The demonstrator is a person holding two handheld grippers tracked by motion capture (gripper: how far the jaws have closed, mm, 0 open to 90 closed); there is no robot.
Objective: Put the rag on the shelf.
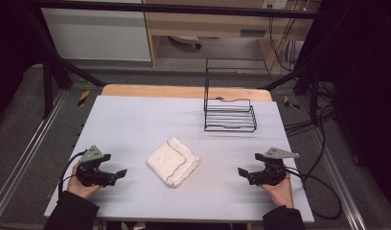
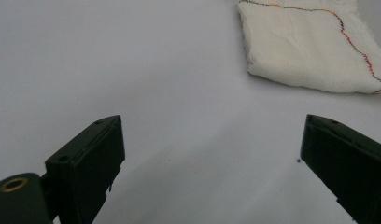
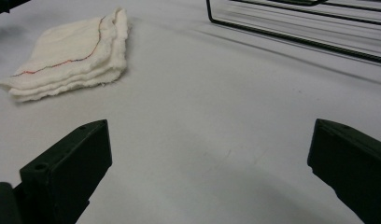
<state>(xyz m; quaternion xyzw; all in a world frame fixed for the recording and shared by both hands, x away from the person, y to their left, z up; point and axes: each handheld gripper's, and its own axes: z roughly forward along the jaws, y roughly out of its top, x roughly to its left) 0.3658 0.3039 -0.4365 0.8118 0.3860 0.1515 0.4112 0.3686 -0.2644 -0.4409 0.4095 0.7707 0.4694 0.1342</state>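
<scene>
The jaws of both grippers stood wide apart with nothing between them, the left gripper (image 1: 118, 174) and the right gripper (image 1: 245, 172) resting low at the near side of the table (image 1: 136, 120), pointing inward. Between them, apart from both, lay a folded white cloth (image 1: 173, 161), several layers thick, with a thin red stitched line along one edge. Farther back on the right stood a black wire rack (image 1: 229, 115), well clear of the cloth. The table was pale grey; beyond it were a wooden edge, dark frame bars and cables.
</scene>
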